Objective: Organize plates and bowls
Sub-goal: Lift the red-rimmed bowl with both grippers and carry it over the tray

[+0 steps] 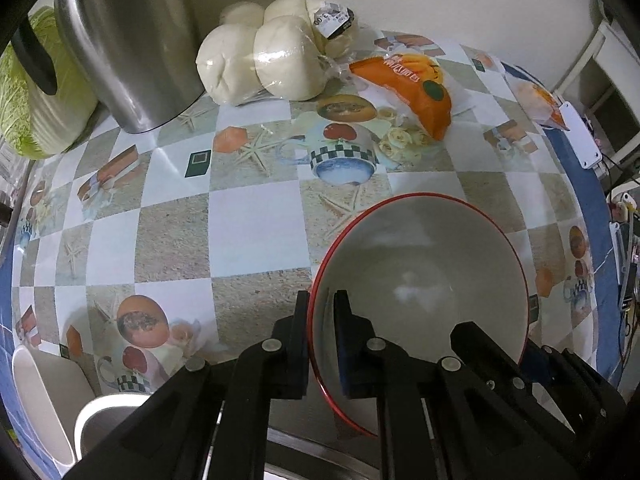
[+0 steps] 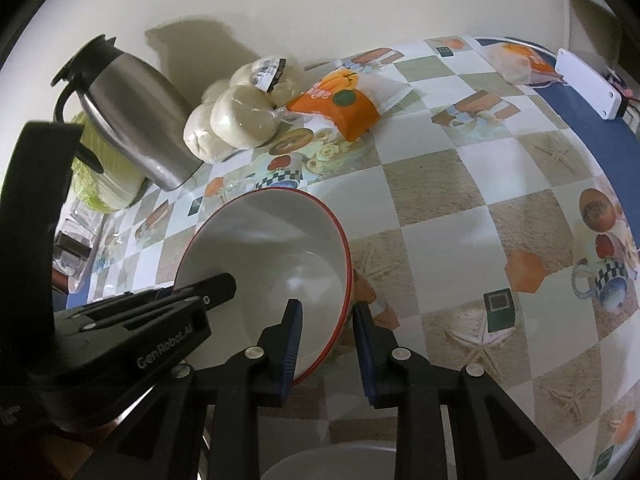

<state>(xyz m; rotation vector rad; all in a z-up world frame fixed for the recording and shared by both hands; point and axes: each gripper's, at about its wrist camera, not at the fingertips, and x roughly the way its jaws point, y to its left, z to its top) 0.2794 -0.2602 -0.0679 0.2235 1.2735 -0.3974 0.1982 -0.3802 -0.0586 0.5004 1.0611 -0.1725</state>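
A white bowl with a red rim [image 1: 420,280] is held tilted above the patterned table. My left gripper [image 1: 322,320] is shut on its left rim, one finger outside and one inside. My right gripper [image 2: 326,320] straddles the opposite rim of the same bowl [image 2: 272,256], with a visible gap between the outer finger and the rim. The right gripper's body shows at the bowl's right side in the left wrist view [image 1: 560,368]. Two white dishes [image 1: 44,400] and a grey bowl [image 1: 108,412] sit at the lower left. Another pale bowl [image 2: 332,460] lies below the right gripper.
A steel thermos jug [image 1: 128,40] stands at the back left beside a cabbage [image 1: 36,92]. A bag of white buns [image 1: 272,52] and an orange snack packet [image 1: 416,84] lie at the back. A white power strip [image 1: 580,136] sits at the table's right edge.
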